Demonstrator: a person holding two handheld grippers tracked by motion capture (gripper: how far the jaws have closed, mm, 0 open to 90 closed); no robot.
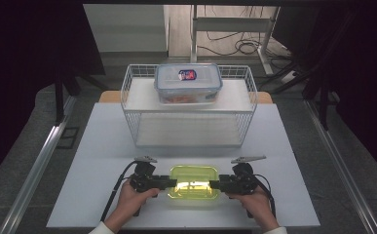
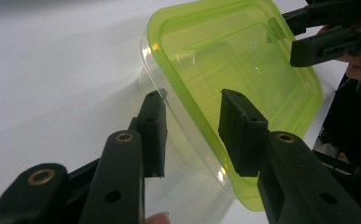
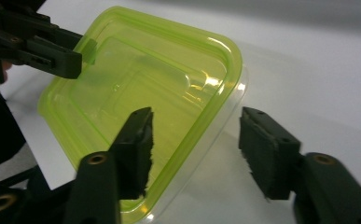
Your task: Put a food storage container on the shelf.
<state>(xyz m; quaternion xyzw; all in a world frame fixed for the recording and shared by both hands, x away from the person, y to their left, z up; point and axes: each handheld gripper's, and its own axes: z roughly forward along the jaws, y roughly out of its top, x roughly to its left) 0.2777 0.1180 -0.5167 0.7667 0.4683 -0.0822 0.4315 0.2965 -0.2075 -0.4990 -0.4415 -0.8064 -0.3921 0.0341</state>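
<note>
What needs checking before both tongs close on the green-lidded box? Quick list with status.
1. Left tongs open, jaws straddling the rim of the clear plastic box with the translucent green lid: ok.
2. Right tongs open, jaws either side of the opposite rim: ok.
3. Both tongs at opposite short ends of the box in the high view: ok.
4. Lid seated all round: cannot tell.
5. Box contents: cannot tell through the green lid.
6. White wire basket stands apart beyond the box, with a blue-clipped clear container on its upper shelf: ok.
</note>
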